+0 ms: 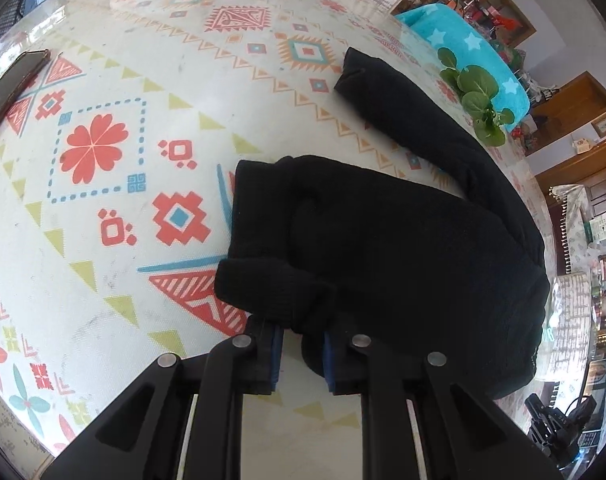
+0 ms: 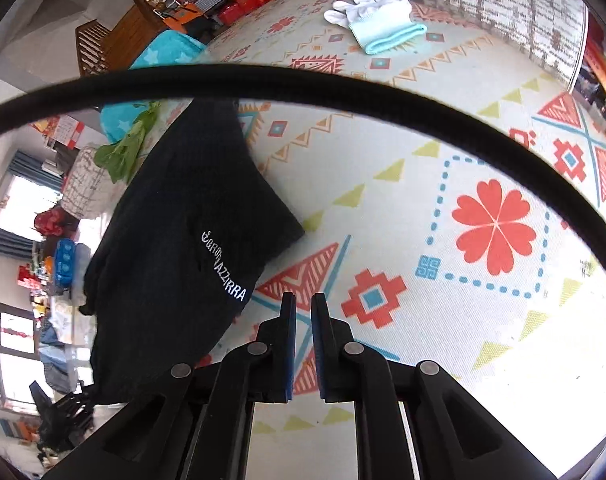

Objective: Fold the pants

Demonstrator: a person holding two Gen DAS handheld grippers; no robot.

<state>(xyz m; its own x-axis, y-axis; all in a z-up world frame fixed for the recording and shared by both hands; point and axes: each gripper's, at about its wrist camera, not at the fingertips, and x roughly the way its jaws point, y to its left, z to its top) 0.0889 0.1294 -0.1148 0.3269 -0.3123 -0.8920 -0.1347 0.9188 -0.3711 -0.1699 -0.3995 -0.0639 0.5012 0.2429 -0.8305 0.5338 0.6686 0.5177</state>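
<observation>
Across the patterned tabletop (image 1: pixel 115 80) sprawl soft, limp black pants (image 1: pixel 383 240), bunched beside the greens (image 1: pixel 477 96); left gripper (image 1: pixel 301 354) pinches a hem fold; right gripper (image 2: pixel 303 344), fingers together, holds nothing; best grabbed at edges.

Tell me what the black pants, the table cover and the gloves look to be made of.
Black pants: soft matte knit, probably cotton jersey or fleece; it slumps in thick folds.
Table cover: printed cloth under what seems clear glass or vinyl; it shows glare and reflections.
Gloves: thin white knit with ribbed pale-blue cuffs, likely cotton or nylon.
</observation>
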